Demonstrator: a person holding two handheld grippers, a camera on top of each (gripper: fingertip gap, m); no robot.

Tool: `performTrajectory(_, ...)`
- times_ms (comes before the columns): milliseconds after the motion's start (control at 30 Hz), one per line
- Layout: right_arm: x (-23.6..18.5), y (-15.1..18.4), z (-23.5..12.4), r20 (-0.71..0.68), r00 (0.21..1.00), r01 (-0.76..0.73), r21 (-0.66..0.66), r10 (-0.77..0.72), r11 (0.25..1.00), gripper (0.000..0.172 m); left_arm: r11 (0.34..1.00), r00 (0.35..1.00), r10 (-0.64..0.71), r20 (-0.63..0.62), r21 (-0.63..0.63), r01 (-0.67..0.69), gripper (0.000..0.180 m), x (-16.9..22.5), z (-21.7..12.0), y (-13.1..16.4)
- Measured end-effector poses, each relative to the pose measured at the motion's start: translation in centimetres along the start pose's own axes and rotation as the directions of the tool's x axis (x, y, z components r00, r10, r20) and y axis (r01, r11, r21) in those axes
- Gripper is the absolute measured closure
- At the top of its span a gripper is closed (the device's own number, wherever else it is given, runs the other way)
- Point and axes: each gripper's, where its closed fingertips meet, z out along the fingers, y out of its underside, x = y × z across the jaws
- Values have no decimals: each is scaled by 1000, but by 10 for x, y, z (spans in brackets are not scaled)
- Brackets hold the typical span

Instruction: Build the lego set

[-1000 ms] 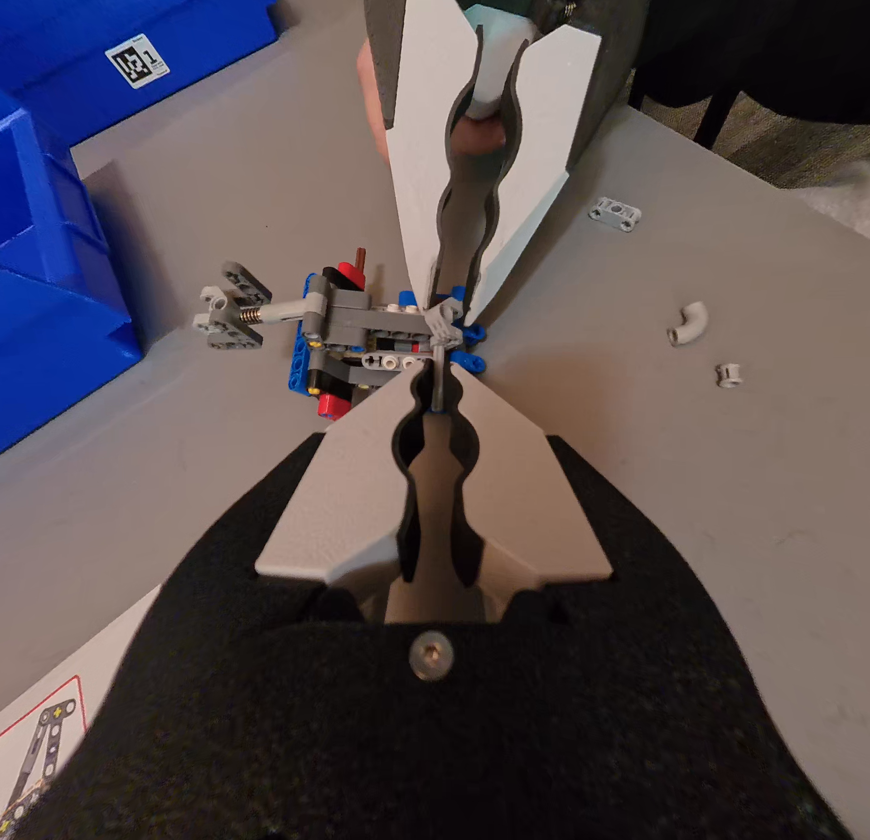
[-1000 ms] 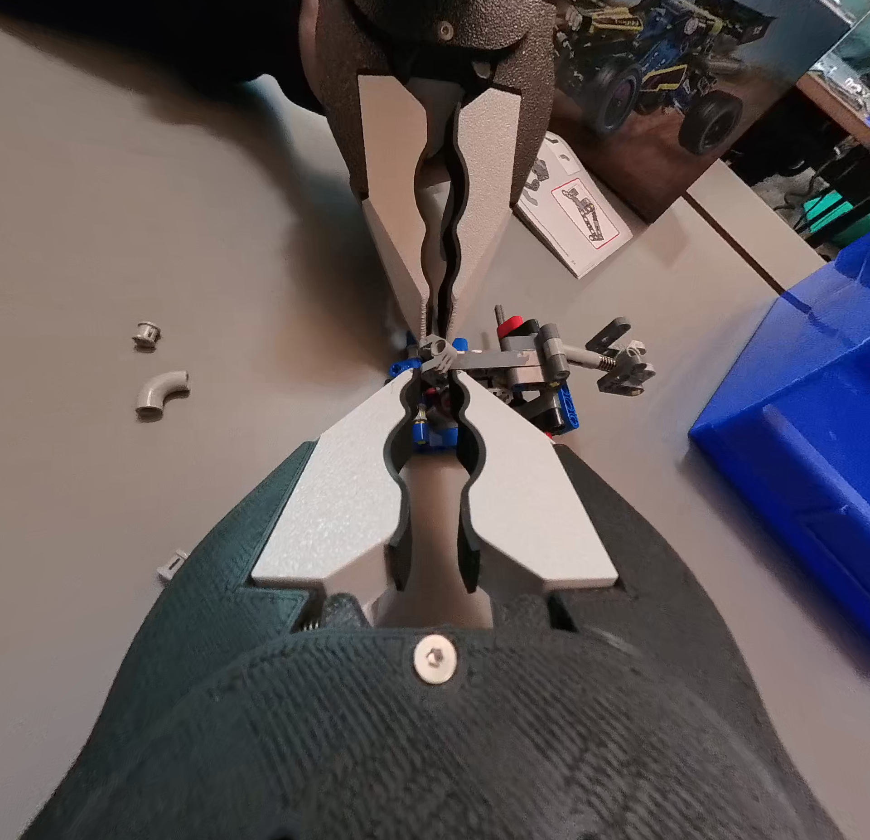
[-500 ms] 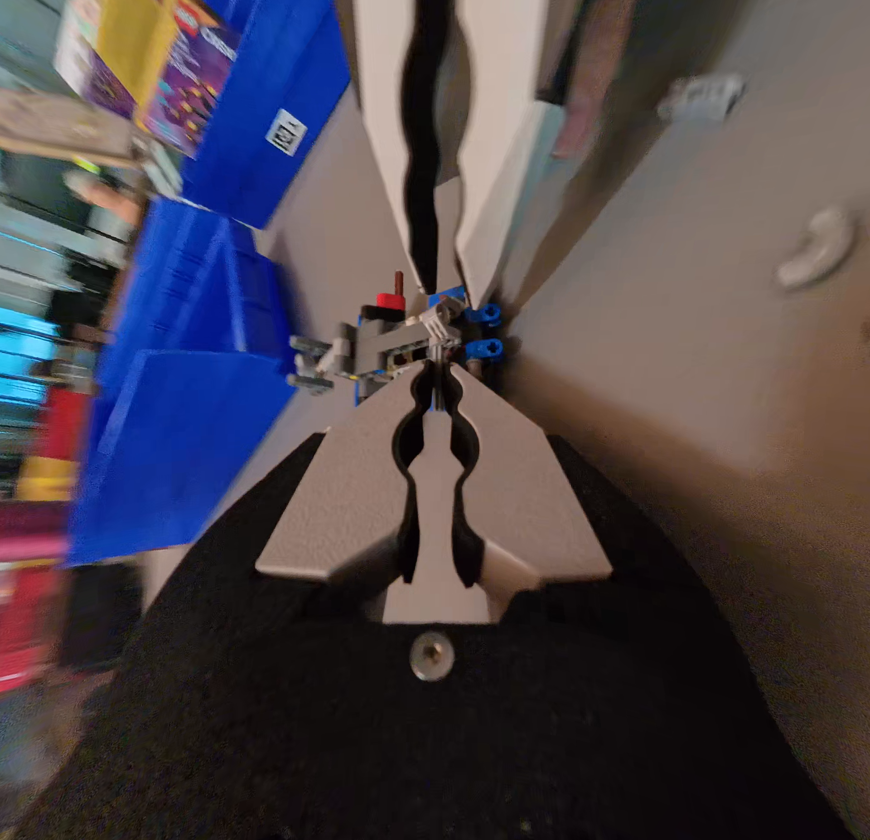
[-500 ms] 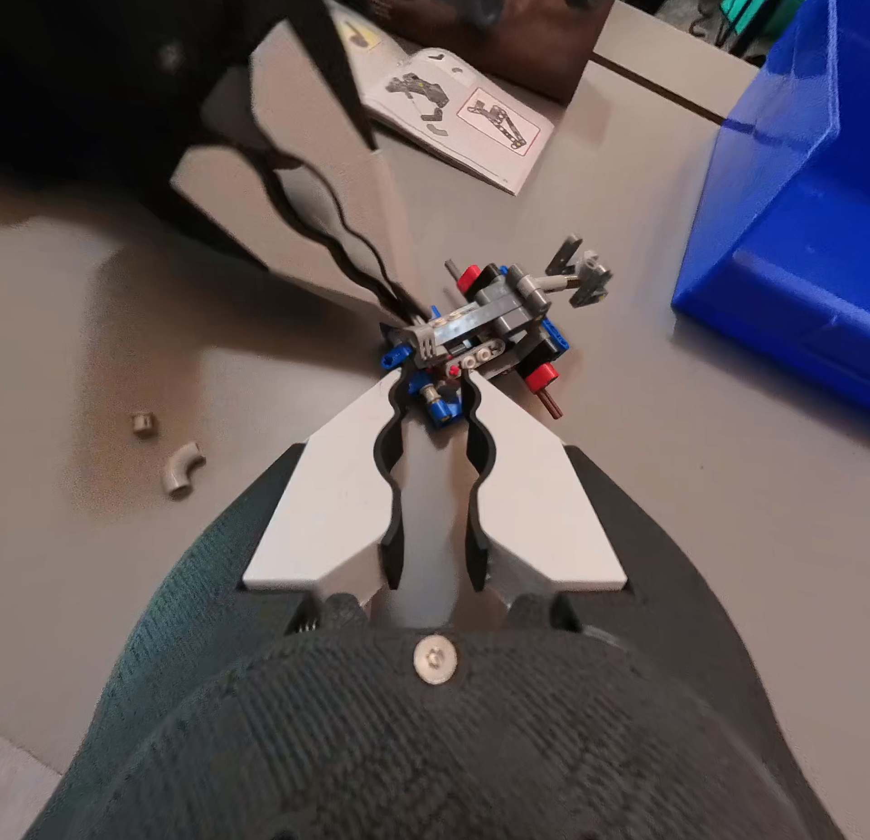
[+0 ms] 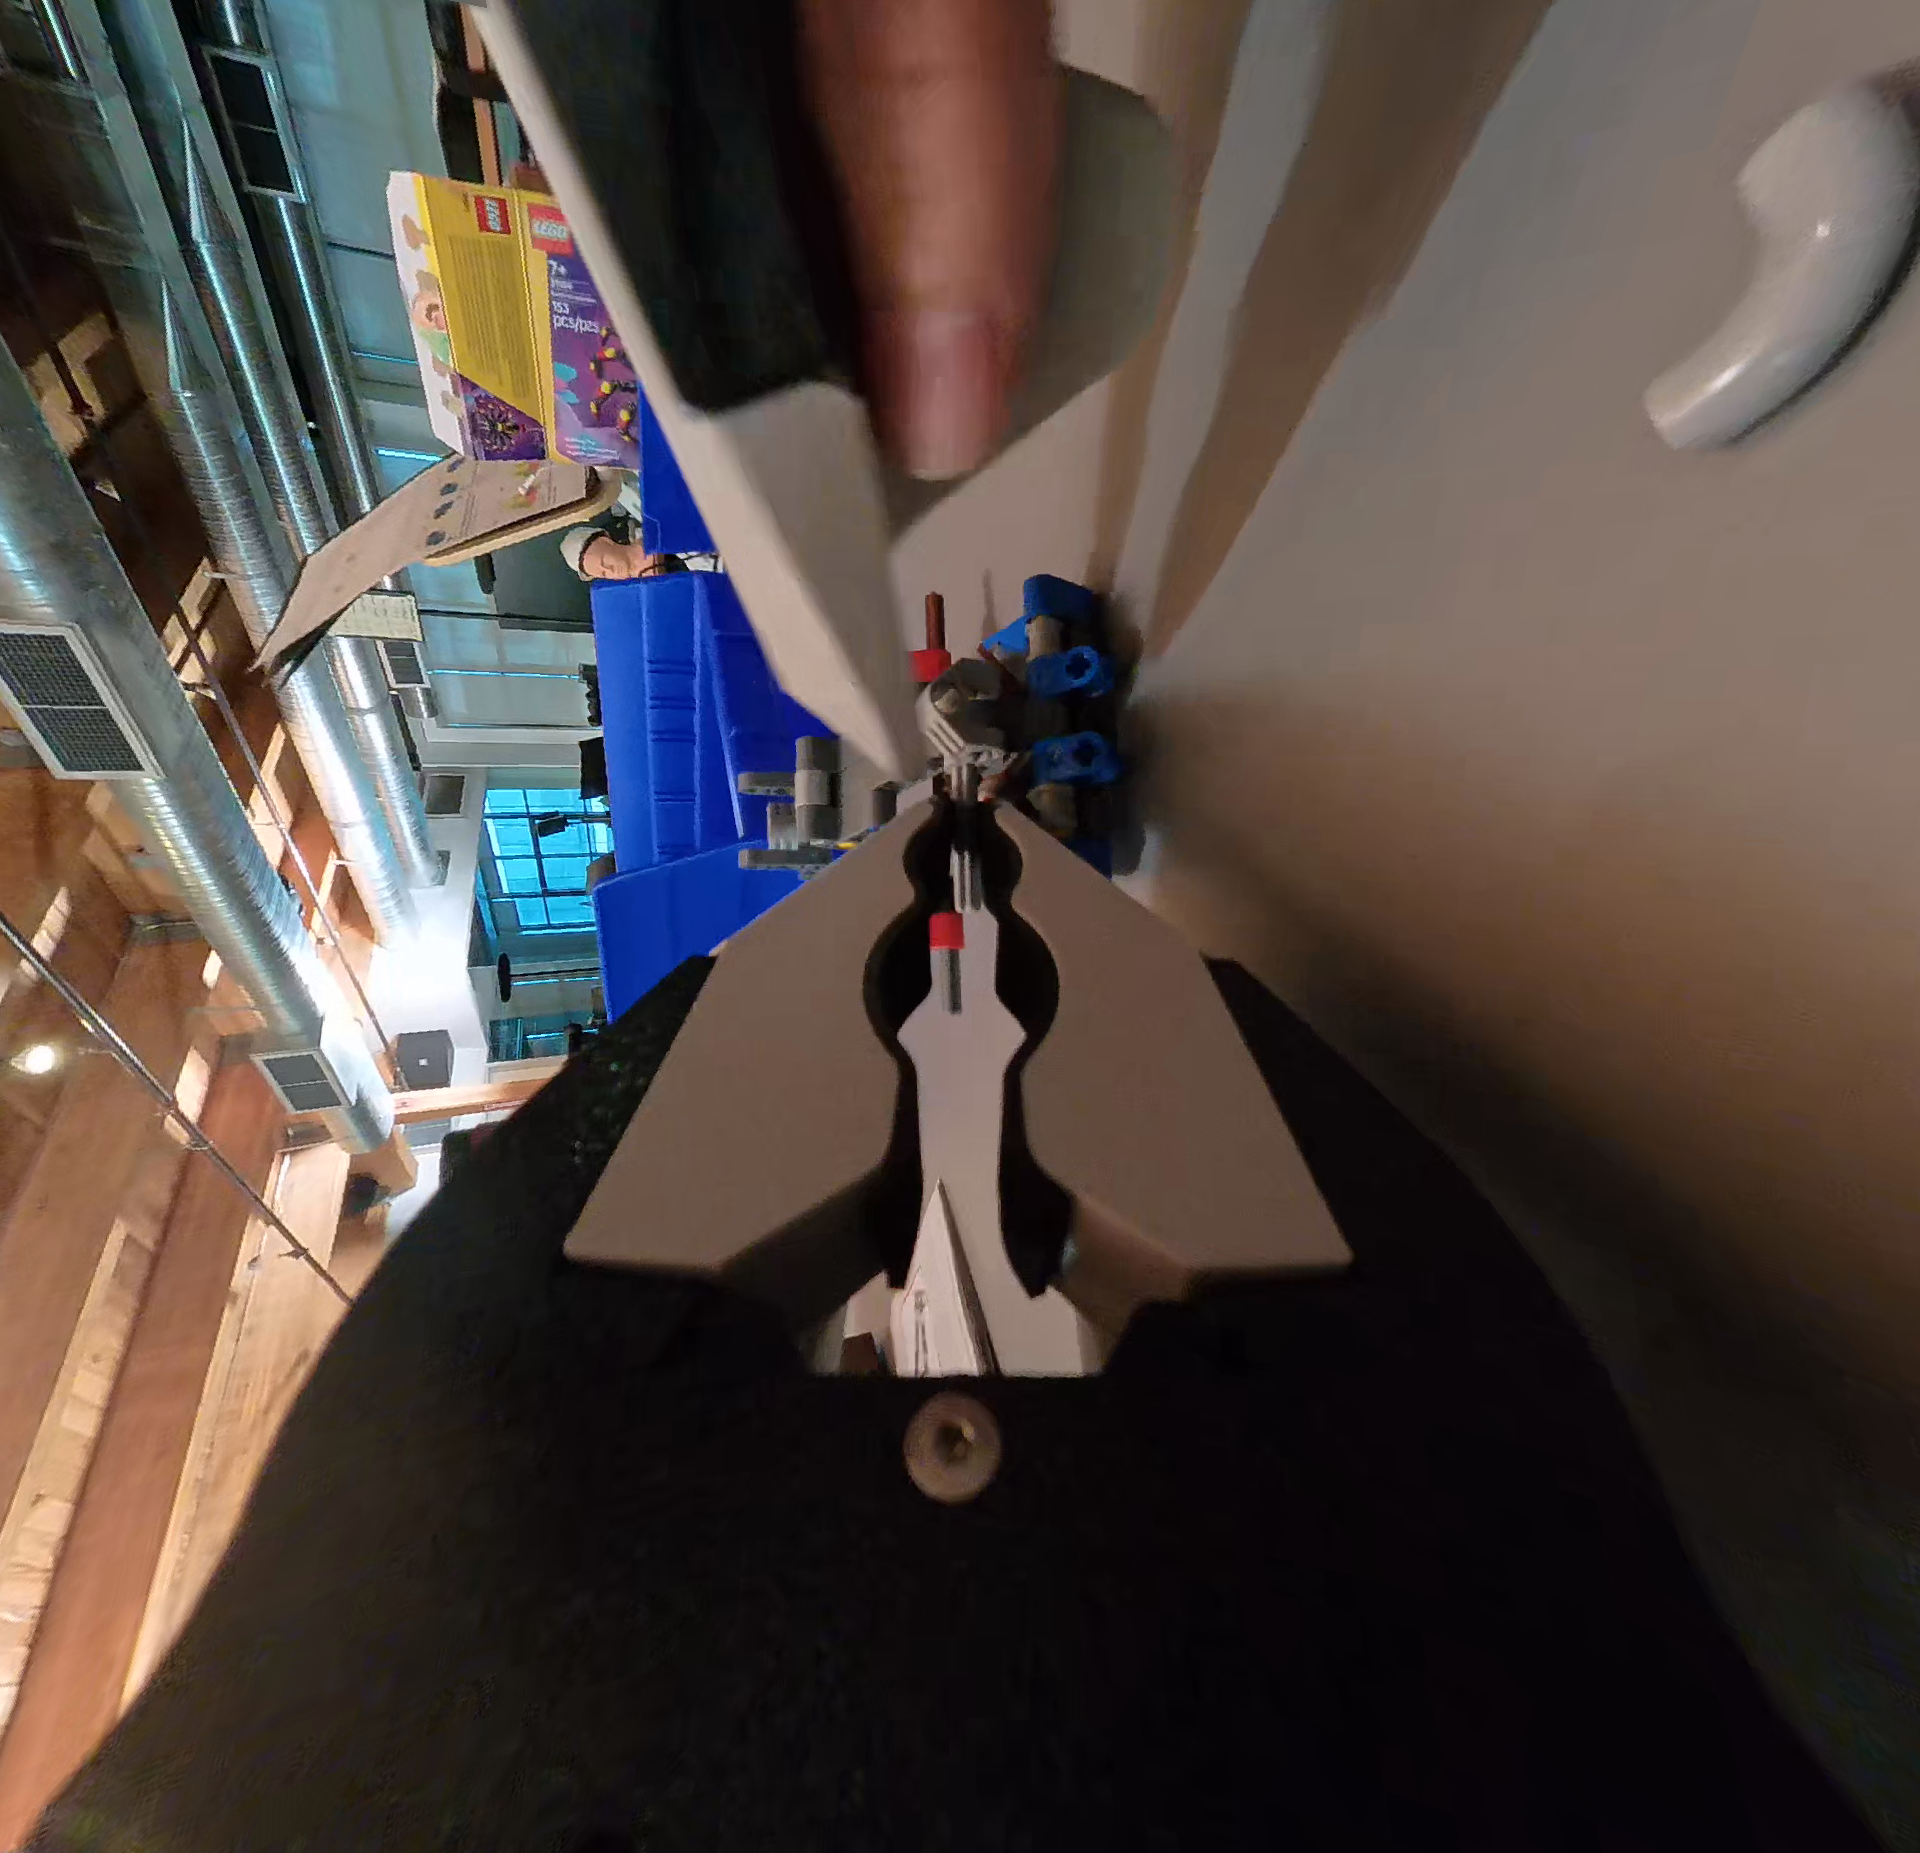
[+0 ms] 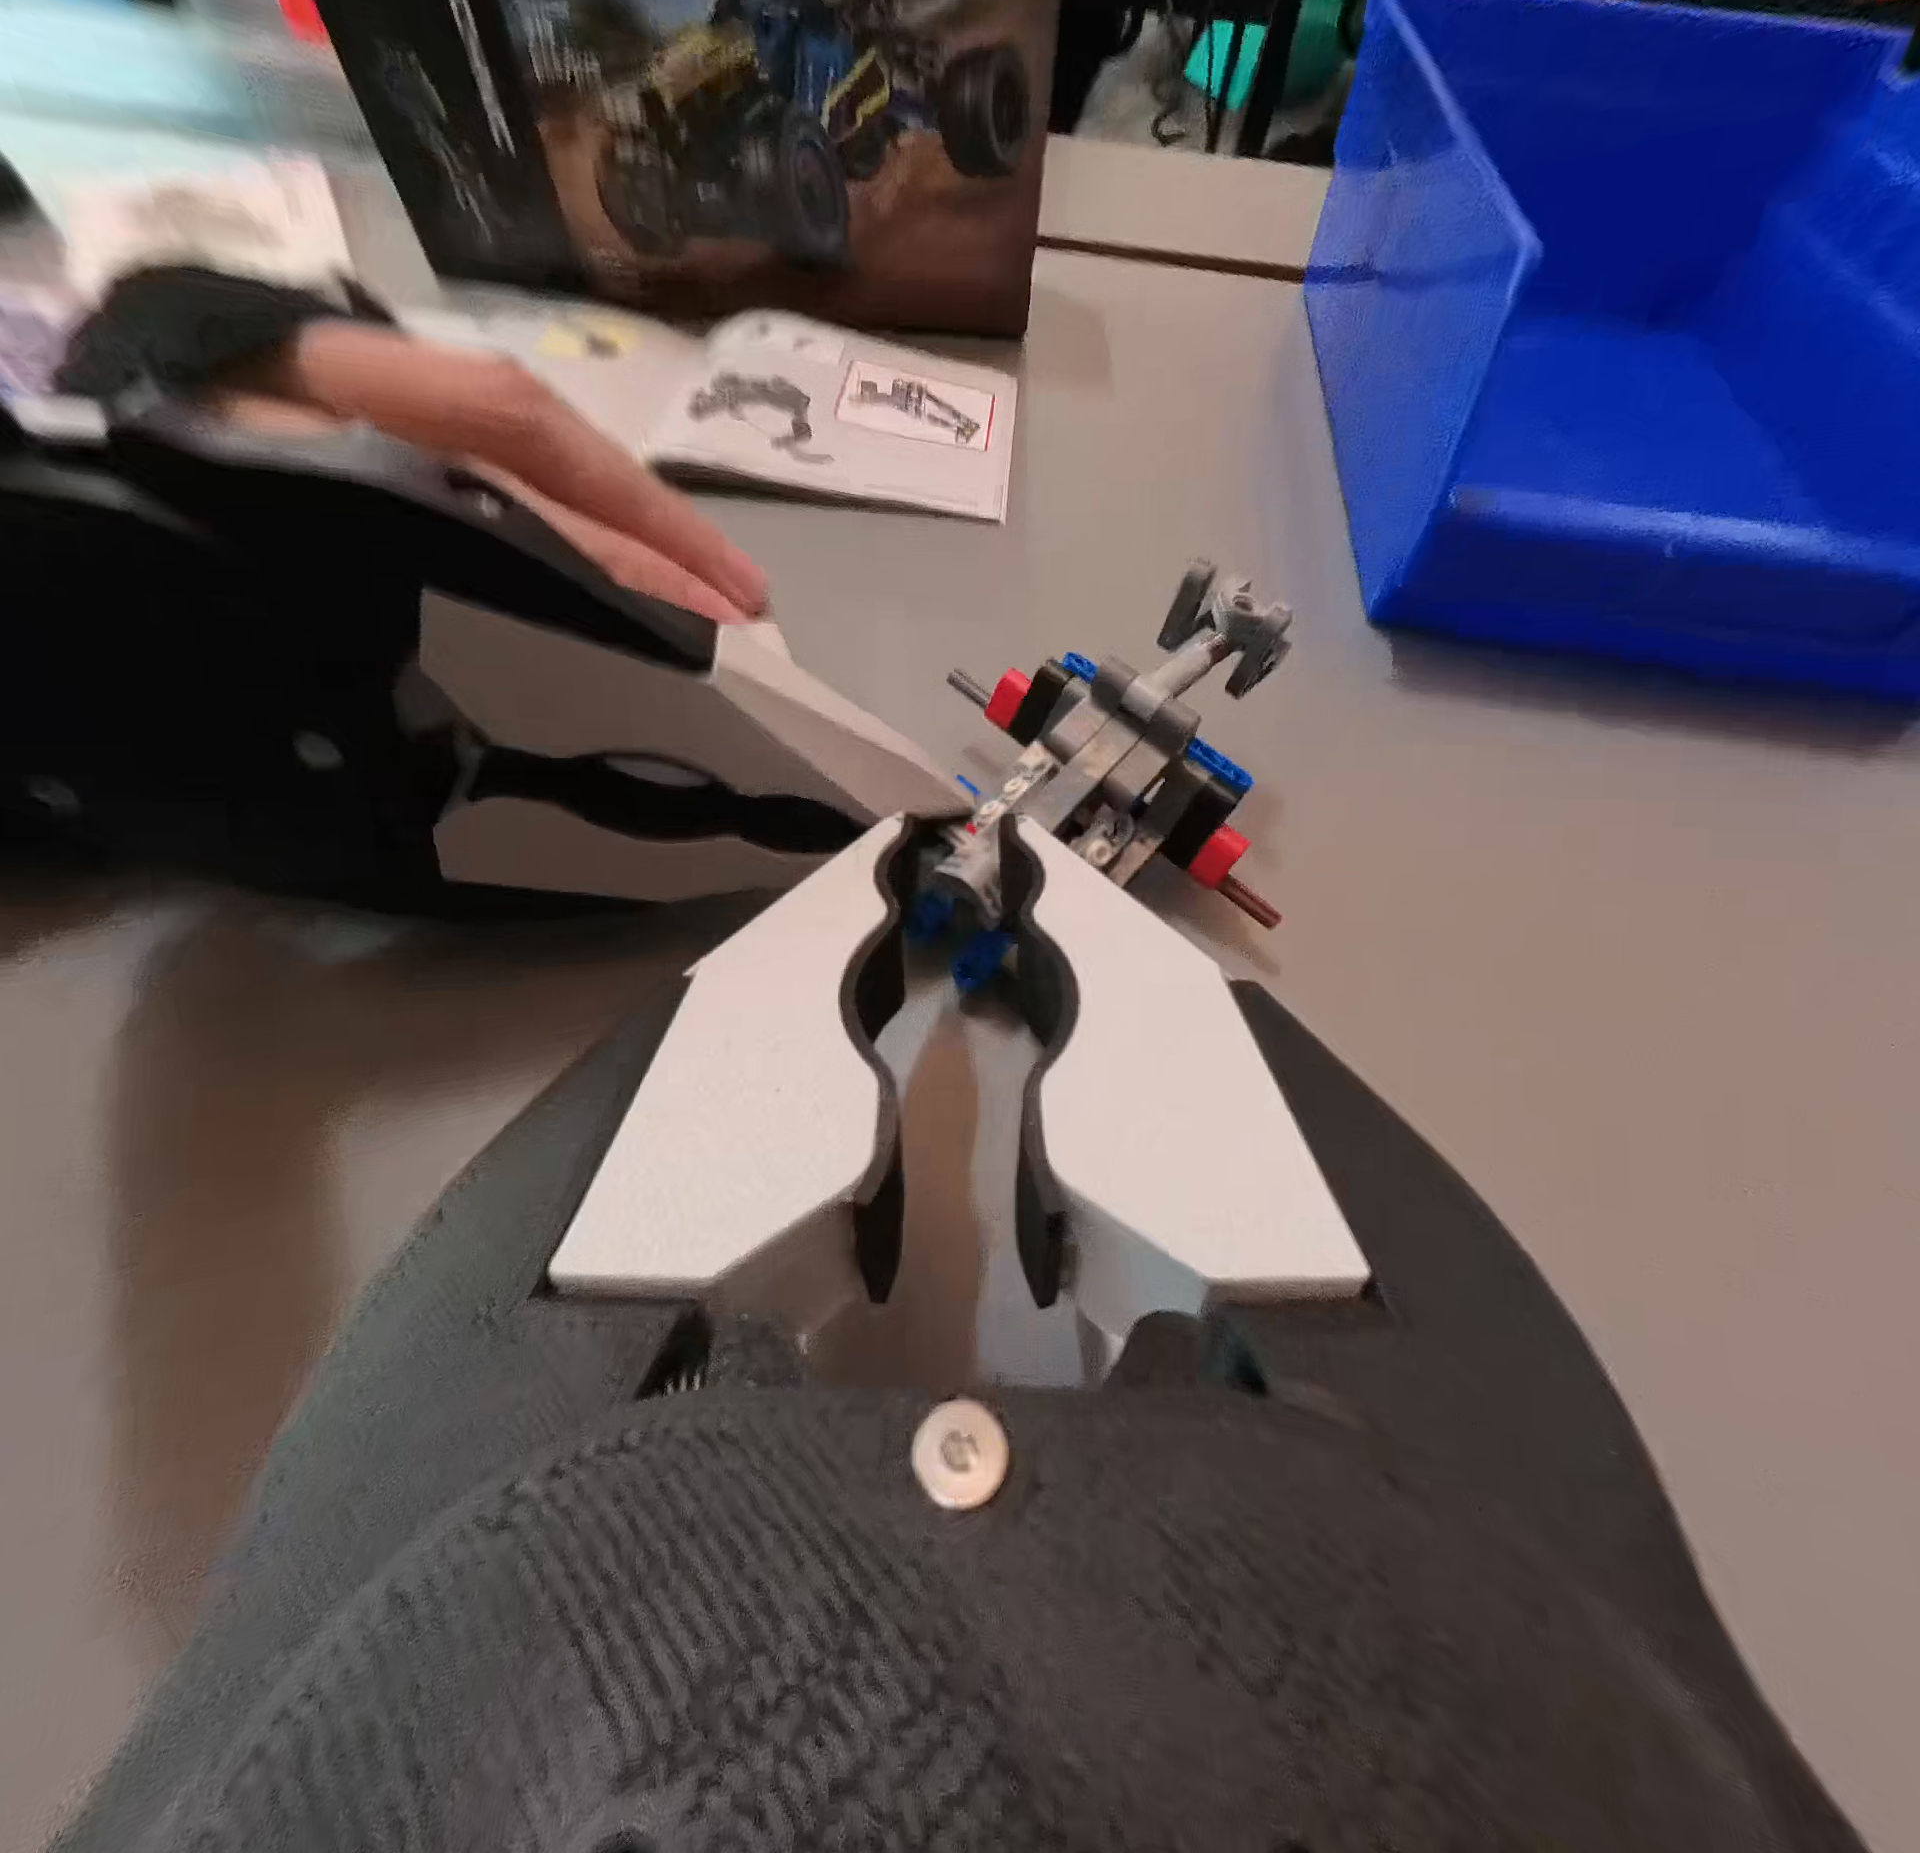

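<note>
Both claws have swung round since a second ago: the left view has rolled onto its side, so the grey bench (image 6: 1558, 972) now stands like a wall at its right, and the brick model (image 6: 1132, 754) has turned with them. A blue bin (image 6: 1621, 369) and a toy box (image 6: 748, 120) stand beyond, with an open booklet (image 6: 842, 421) before the box. Close to the bench, the model hangs between the two claws. The left claw (image 5: 961, 816) is pressed together on a thin grey axle of the model. The right claw (image 6: 971, 847), slightly parted, pinches the model's near grey end. A curved grey piece (image 5: 1787, 276) lies loose nearby.
</note>
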Motion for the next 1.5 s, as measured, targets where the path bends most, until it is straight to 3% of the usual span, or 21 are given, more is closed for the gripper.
performTrajectory(100, -3, 19, 5, -39, 985, 162, -121, -168, 979, 158, 999, 999, -54, -10, 7, 54, 174, -2, 0, 0)
performTrajectory(300, 4, 18, 5, -109, 959, 250, -122, -263, 961, 169, 953, 947, -290, -136, 51, 299, 167, -4, -6, -3)
performTrajectory(367, 12, 16, 1, -161, 951, 245, -116, -262, 962, 160, 891, 875, -434, -215, 44, 452, 167, -5, -9, -1)
performTrajectory(467, 20, 14, -2, -199, 951, 220, -103, -237, 970, 153, 751, 715, -622, -318, 14, 660, 166, -6, -10, 1)
performTrajectory(633, 12, 11, -1, -146, 984, 88, -77, -98, 993, 150, 546, 479, -770, -422, -46, 837, 165, -4, -11, 3)
performTrajectory(833, 14, 11, 5, -154, 986, 53, -91, -67, 994, 150, 447, 367, -817, -444, -87, 890, 169, -3, -8, 6)
performTrajectory(1133, 13, 14, 11, -136, 988, 51, -118, -67, 992, 149, 459, 365, -825, -431, -133, 879, 177, 3, -4, 4)
performTrajectory(1500, 14, 13, 7, -125, 990, 52, -100, -64, 994, 149, 519, 444, -804, -396, -100, 849, 180, 3, -3, -3)
